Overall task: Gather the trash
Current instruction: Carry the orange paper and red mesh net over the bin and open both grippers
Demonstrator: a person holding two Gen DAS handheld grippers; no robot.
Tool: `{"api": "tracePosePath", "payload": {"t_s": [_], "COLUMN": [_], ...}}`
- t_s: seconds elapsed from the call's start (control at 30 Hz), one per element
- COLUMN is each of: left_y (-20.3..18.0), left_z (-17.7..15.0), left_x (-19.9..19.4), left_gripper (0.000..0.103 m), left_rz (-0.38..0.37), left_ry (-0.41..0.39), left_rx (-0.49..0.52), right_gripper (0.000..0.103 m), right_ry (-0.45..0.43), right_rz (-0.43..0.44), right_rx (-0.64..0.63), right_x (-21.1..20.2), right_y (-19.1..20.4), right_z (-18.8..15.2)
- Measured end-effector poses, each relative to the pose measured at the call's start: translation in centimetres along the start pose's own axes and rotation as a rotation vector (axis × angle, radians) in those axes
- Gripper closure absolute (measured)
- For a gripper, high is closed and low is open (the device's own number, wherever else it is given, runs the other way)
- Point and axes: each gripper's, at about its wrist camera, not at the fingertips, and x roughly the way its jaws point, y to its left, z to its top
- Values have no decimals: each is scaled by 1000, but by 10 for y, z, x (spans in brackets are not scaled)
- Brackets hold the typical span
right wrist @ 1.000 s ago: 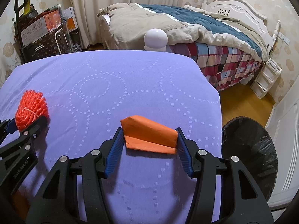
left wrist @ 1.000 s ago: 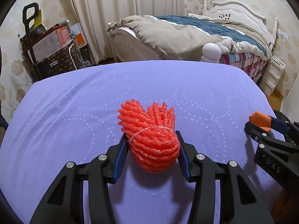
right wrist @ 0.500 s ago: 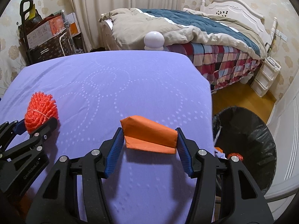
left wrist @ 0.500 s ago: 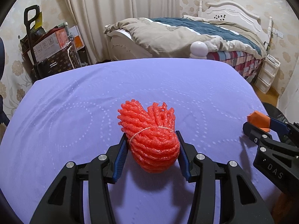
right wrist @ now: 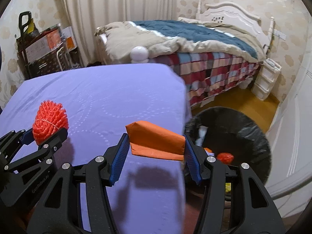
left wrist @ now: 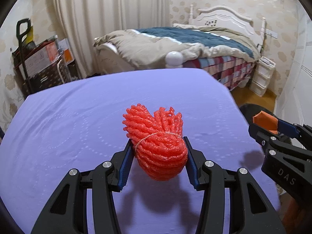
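My left gripper is shut on a bundle of red foam netting tied with a thin string, held above the purple-covered table. My right gripper is shut on a folded orange packet and hangs over the table's right edge. Beyond that edge, on the floor, stands a bin lined with a black bag; a red scrap and other bits lie inside. The left gripper with the red netting shows at the left of the right wrist view, and the right gripper's orange packet at the right of the left wrist view.
A bed with a tan and teal quilt stands beyond the table, its white bedpost knob near the far edge. A cart of boxes sits at the back left by the curtain. White drawers stand at the right wall.
Both grippers have carried their loads to the right across the table. The black-lined bin has come well into the right wrist view; the right gripper now overhangs the table edge.
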Motion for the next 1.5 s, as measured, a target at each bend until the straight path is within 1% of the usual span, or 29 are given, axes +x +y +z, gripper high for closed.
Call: {"api": "tracePosePath", "payload": {"t_s": [0.17, 0.37, 0.6, 0.9, 1.17, 1.5], "left_y": [-31, -67, -104, -146, -177, -201], "left_z": [8, 18, 28, 42, 55, 63], "left_x": [-4, -1, 7, 30, 50, 69], "left_gripper": [55, 55, 55, 55, 54, 53], "left_rz": [-46, -88, -138, -177, -178, -178], "left_ry": [-39, -64, -70, -51, -46, -27], "left_rx": [47, 101, 145, 187, 228, 256], "right_gripper": [49, 49, 49, 49, 49, 49], "right_ry": [-30, -55, -63, -64, -40, -18], "right_rz": [-55, -128, -205, -245, -273, -280], "right_rx": [41, 93, 150, 185, 211, 252], "right_x": [-13, -18, -16, -1, 20, 39], "right_y": [-31, -70, -111, -142, -168, -190], "right_z": [-2, -2, -5, -3, -1, 2]}}
